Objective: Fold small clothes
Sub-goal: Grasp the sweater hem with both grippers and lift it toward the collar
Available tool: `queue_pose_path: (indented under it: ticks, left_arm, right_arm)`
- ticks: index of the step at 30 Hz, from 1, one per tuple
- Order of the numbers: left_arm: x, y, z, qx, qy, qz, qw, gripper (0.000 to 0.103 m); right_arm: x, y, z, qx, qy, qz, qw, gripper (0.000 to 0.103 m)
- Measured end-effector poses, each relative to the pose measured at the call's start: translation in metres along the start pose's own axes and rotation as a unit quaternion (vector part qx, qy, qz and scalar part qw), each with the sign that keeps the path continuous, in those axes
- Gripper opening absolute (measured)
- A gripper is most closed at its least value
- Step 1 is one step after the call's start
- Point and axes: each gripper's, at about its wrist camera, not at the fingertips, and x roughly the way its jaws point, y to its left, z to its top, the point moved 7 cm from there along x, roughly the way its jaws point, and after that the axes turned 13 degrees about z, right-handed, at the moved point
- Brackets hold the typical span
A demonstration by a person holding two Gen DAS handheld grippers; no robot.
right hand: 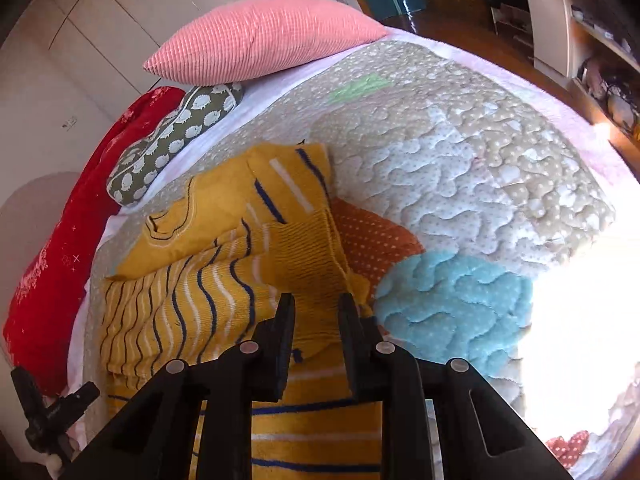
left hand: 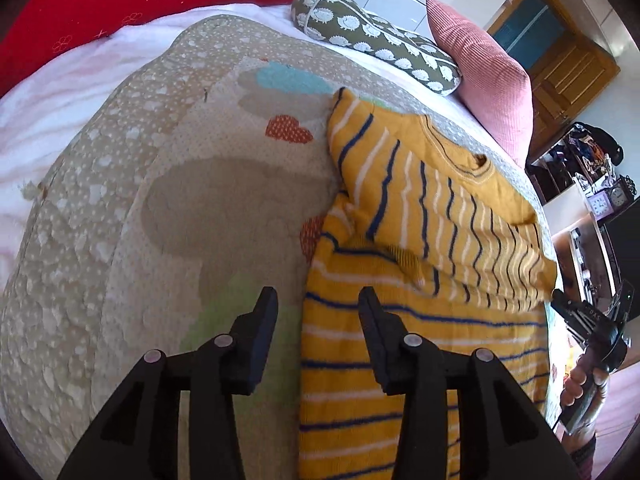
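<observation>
A small yellow sweater (left hand: pixel 420 320) with navy and white stripes lies on a quilted play mat (left hand: pixel 120 240). Both sleeves are folded in across its chest. My left gripper (left hand: pixel 318 300) is open and empty, just above the sweater's left edge. In the right wrist view the sweater (right hand: pixel 224 280) lies below my right gripper (right hand: pixel 316 306), which is open and empty, hovering over a folded sleeve cuff (right hand: pixel 316 252). The right gripper also shows at the far right of the left wrist view (left hand: pixel 592 332).
The mat (right hand: pixel 460 168) lies on a bed with a pink sheet. A pink pillow (right hand: pixel 260 36), a green sheep-print cushion (right hand: pixel 176 136) and a red blanket (right hand: pixel 60 240) lie along the bed's far side. Shelves and a wooden door stand beyond.
</observation>
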Motion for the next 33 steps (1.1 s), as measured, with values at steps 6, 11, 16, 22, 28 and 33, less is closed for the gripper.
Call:
queue_pose_path:
  ticks: [6, 11, 16, 22, 28, 33]
  left_arm:
    - [-0.018, 0.007, -0.076, -0.003, 0.027, -0.024, 0.9993, 0.042]
    - [-0.038, 0.003, -0.124, -0.027, 0.025, -0.068, 0.997, 0.042]
    - [-0.052, -0.009, -0.164, -0.035, 0.035, -0.099, 0.9939, 0.054]
    - [-0.063, -0.028, -0.195, -0.014, -0.007, -0.107, 0.9941, 0.077]
    - [-0.058, -0.05, -0.199, 0.0, 0.015, -0.122, 0.9924, 0.08]
    - [-0.058, -0.034, -0.2, -0.036, 0.051, -0.119, 0.991, 0.01]
  right_arm:
    - [-0.06, 0.002, -0.073, -0.022, 0.033, 0.066, 0.997, 0.04]
    - [-0.089, -0.002, -0.156, -0.05, 0.068, 0.084, 0.993, 0.04]
    - [-0.109, 0.001, -0.202, -0.04, 0.047, 0.126, 0.99, 0.041]
    - [-0.111, 0.016, -0.233, -0.009, 0.061, 0.196, 0.979, 0.042]
    - [-0.106, 0.028, -0.243, -0.016, 0.058, 0.188, 0.98, 0.042]
    - [-0.098, 0.03, -0.237, -0.012, 0.072, 0.17, 0.983, 0.011]
